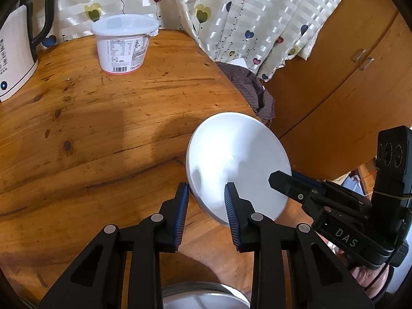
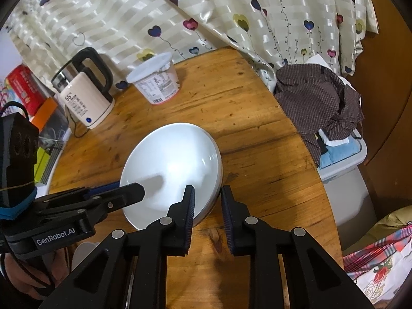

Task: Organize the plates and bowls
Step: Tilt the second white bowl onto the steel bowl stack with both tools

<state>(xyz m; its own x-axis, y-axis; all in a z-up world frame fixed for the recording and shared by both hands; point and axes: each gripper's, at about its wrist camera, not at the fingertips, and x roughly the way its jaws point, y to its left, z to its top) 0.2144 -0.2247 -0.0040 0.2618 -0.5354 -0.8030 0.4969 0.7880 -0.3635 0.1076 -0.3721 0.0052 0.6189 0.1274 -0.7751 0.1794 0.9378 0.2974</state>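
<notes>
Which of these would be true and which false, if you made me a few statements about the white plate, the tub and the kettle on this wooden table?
1. The left gripper and the right gripper each have the rim of the round white plate between their fingers. True.
2. The white plastic tub stands open, without a lid. False: a white lid covers it.
3. The cream electric kettle with the black handle lies on its side. False: it stands upright on the round wooden table.
4. A dark checked cloth lies off the table, beside its edge. True.
</notes>
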